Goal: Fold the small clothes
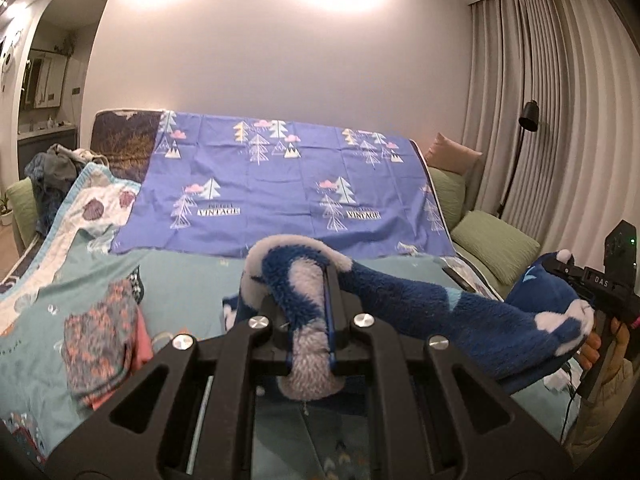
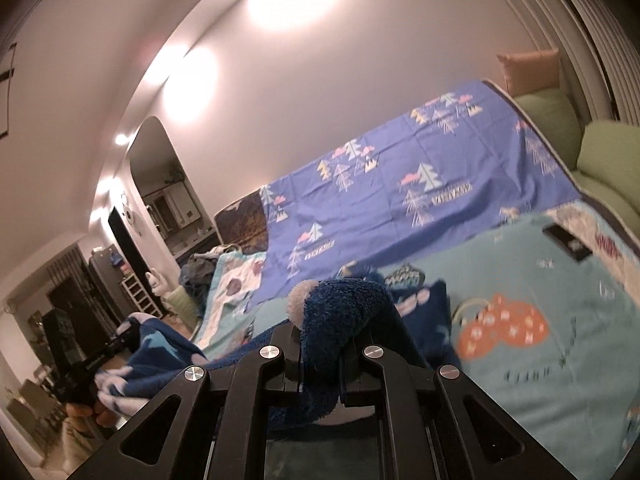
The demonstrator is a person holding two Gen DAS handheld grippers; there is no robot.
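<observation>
A fluffy blue-and-white fleece garment [image 1: 420, 304] hangs stretched in the air between my two grippers, above a teal patterned blanket [image 1: 188, 280]. My left gripper [image 1: 310, 320] is shut on one end of it; the fleece bunches over and between the jaws. My right gripper [image 2: 320, 344] is shut on the other end [image 2: 344, 312]. In the left wrist view the right gripper [image 1: 580, 292] shows at the far right, with the garment bunched at its tip. In the right wrist view the left gripper [image 2: 96, 364] shows at lower left, holding the garment's far end [image 2: 160, 356].
A folded floral garment [image 1: 104, 336] lies on the blanket at left. A purple tree-print sheet [image 1: 280, 184] drapes the sofa back. A dark flat remote-like object [image 2: 566, 244] lies on the blanket. Green cushions [image 1: 492, 248] and a floor lamp [image 1: 528, 120] stand at right.
</observation>
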